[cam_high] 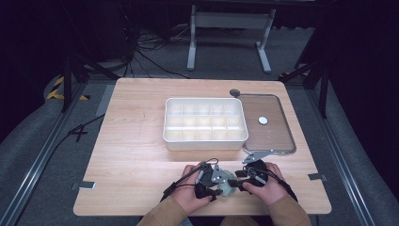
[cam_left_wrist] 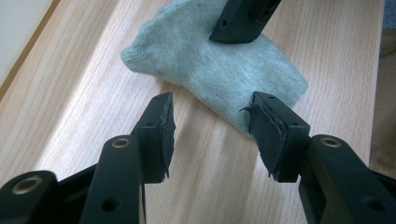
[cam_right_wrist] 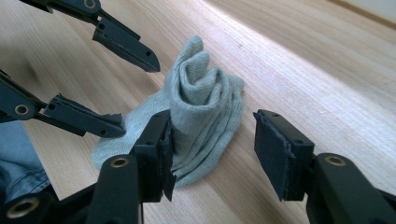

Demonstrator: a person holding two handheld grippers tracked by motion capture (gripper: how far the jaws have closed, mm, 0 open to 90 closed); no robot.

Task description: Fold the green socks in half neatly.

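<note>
Lying on the bench (cam_high: pixel 141 141) near its front edge is a sock (cam_right_wrist: pixel 201 116), pale grey-green knit, partly rolled so one end is standing up in a loose coil while the rest is spreading flat on the wood.

Left gripper (cam_left_wrist: pixel 212 135): jaws standing apart, released, nothing pressed between the pads; the sock's edge is sitting just past the tips, and one pad is reaching its hem in the right gripper view.

Right gripper (cam_right_wrist: pixel 212 149): jaws likewise standing wide, released; one jaw is sitting just beside the rolled part, the other is hanging over bare wood.

Both hands are meeting over the sock in the high view, left hand (cam_high: pixel 190 188) and right hand (cam_high: pixel 266 186).

Farther back, mid-bench, a white tray (cam_high: pixel 205 139) with many compartments is sitting; touching its right side, a clear lid (cam_high: pixel 268 127) is lying flat.
</note>
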